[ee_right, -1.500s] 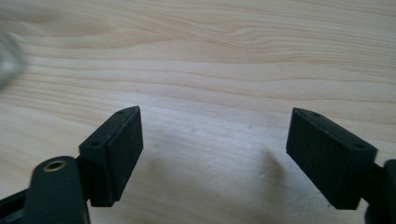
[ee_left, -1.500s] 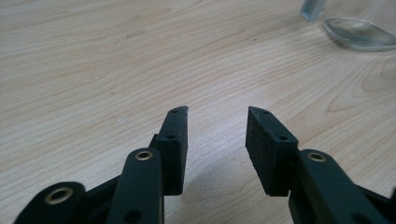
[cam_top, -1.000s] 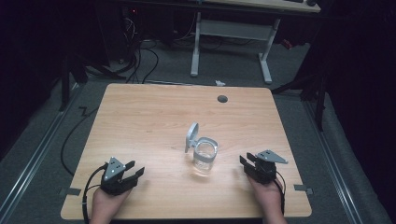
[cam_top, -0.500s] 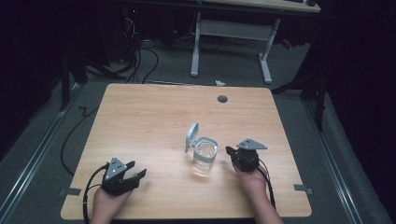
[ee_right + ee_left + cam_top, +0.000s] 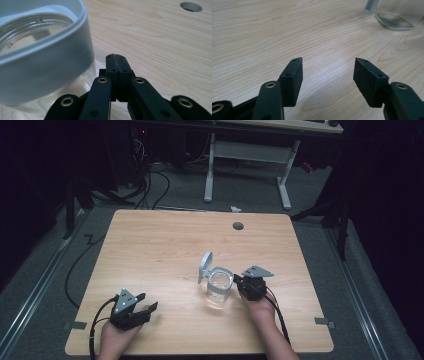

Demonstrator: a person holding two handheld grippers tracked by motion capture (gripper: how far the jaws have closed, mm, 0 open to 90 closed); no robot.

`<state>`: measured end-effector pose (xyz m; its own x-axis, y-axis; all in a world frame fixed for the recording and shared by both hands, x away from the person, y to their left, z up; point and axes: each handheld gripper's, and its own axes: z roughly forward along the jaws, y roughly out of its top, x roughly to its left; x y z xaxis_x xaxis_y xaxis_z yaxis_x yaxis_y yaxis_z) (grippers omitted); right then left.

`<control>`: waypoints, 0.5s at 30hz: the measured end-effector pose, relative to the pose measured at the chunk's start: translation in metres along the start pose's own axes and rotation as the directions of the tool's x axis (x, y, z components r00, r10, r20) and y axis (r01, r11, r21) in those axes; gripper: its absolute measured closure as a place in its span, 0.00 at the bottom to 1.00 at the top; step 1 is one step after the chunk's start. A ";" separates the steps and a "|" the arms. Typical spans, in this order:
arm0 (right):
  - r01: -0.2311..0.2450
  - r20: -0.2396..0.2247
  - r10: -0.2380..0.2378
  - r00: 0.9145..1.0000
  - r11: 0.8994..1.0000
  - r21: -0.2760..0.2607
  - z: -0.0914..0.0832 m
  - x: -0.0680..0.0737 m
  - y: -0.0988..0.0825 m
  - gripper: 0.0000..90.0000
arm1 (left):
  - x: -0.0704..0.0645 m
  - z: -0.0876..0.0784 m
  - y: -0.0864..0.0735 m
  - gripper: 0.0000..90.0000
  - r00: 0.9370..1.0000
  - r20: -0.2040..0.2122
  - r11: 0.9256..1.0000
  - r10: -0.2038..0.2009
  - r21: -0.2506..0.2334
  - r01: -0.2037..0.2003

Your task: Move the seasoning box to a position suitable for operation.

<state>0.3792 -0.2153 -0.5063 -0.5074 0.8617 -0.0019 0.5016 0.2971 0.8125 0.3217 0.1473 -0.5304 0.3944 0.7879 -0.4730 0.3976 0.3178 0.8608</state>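
Right tongs (image 5: 239, 282) are fully closed, pads pressed flat together with nothing between them; the right gripper view shows the seam clearly (image 5: 116, 62). They sit just beside the glass jar (image 5: 219, 287), tips pointing at its right flank. Can't tell from the high view whether the tips actually touch the glass; in the right gripper view the jar (image 5: 45, 57) is immediately to the left of my closed pads, very near, a narrow strip of table visible between.

The jar stands upright on the table (image 5: 165, 250). It has clear walls and a grey-white collar round the mouth. Its flip lid (image 5: 204, 265) is hinged open and stands up on the far-left side of the rim, away from the right tongs.

Left tongs (image 5: 142, 304) are spread wide, empty, and have just been opening further, nothing between the jaws. In the left gripper view (image 5: 327, 71) there's only bare wood grain between the pads, with the jar's base (image 5: 394, 21) ahead and to the right, well apart from them. These tongs rest low over the near-left part of the table.

Cable hole (image 5: 238, 226) is beyond the jar, towards the far edge, ahead of the right tongs.
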 end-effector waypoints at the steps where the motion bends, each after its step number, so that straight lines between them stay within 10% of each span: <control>1: 0.006 -0.002 -0.006 1.000 1.000 -0.003 0.000 0.000 0.000 1.00 | 0.000 0.000 0.000 0.46 1.000 0.000 1.000 0.001 0.002 -0.001; 15: 0.035 -0.021 -0.035 0.999 0.999 -0.027 -0.014 0.011 -0.004 1.00 | -0.003 0.001 -0.002 0.46 1.000 0.004 1.000 0.002 0.004 -0.002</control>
<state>0.3617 -0.2126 -0.5014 -0.5397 0.8417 -0.0183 0.4647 0.3159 0.8272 0.3210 0.1440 -0.5307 0.3980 0.7865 -0.4722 0.4003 0.3142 0.8608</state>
